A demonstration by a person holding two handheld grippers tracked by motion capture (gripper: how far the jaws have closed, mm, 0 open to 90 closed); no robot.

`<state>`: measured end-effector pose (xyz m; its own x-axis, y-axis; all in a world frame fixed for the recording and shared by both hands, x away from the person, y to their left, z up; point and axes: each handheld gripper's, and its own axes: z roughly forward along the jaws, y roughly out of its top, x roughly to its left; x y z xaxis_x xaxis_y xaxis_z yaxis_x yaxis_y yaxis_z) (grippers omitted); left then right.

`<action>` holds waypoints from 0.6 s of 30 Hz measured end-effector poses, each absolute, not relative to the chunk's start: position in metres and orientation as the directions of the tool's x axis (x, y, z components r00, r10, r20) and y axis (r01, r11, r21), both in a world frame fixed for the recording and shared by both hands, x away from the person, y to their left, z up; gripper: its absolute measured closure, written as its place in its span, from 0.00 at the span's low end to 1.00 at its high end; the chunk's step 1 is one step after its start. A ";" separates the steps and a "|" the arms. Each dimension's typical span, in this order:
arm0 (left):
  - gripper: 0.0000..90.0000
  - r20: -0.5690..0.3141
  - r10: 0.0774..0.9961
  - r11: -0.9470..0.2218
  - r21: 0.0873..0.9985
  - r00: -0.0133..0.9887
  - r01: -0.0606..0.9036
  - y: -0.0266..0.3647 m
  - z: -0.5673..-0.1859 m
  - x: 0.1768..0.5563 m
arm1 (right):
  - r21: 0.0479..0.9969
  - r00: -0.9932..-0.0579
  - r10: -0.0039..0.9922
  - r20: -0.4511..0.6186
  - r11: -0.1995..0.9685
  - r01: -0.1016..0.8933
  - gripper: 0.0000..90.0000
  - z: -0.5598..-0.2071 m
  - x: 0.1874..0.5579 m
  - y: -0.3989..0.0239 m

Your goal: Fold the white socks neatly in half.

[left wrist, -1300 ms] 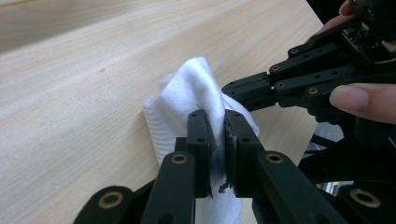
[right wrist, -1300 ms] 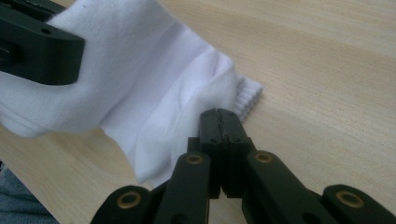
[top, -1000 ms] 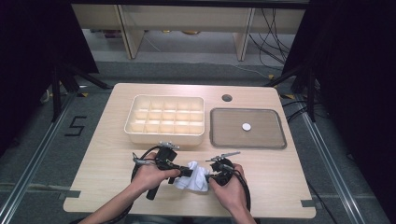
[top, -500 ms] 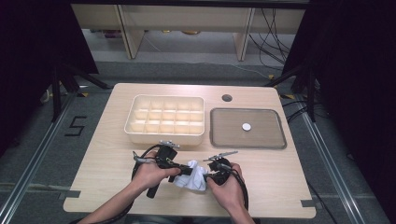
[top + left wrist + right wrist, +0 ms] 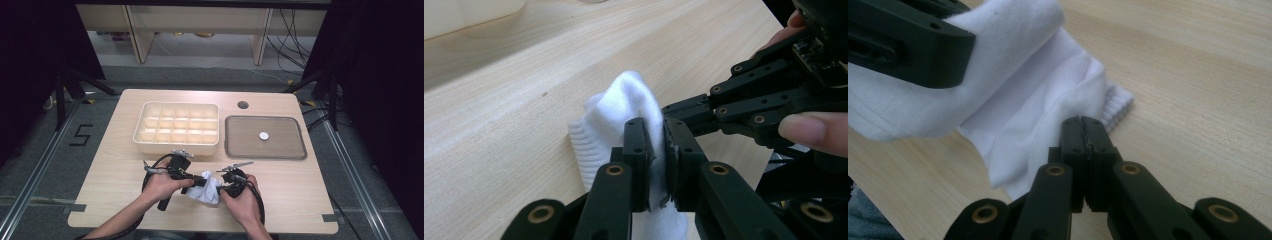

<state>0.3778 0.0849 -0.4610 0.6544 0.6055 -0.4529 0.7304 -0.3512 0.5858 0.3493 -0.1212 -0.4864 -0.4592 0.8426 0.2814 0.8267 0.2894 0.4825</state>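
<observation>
Both grippers still clamping sock, unmoved

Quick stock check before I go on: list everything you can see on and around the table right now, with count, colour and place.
sock: one, white, near edge of the table, pinched between both grippers
compartment box: one, cream, far left half of the table
tray: one, grey-brown, far right, beside the box
disc: one, white, in the tray
table: one, light wood, cable hole near the far edge
left gripper: one, black, jaws closed on the sock
right gripper: one, black, jaws closed on the sock
hands: two, holding the grippers
</observation>
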 end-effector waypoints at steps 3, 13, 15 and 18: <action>0.90 -0.436 0.618 -0.359 0.583 0.654 0.729 0.084 -0.459 0.378 | 0.471 -0.455 0.843 0.289 0.288 0.834 0.99 -0.486 0.350 -0.121; 0.90 -0.429 0.617 -0.366 0.586 0.660 0.723 0.079 -0.459 0.379 | 0.474 -0.460 0.841 0.285 0.293 0.830 0.99 -0.487 0.351 -0.119; 0.90 -0.429 0.615 -0.363 0.591 0.662 0.720 0.078 -0.459 0.379 | 0.483 -0.476 0.835 0.276 0.307 0.820 0.99 -0.488 0.352 -0.120; 0.91 -0.429 0.615 -0.364 0.590 0.661 0.721 0.076 -0.459 0.380 | 0.475 -0.460 0.843 0.278 0.296 0.829 0.99 -0.488 0.352 -0.119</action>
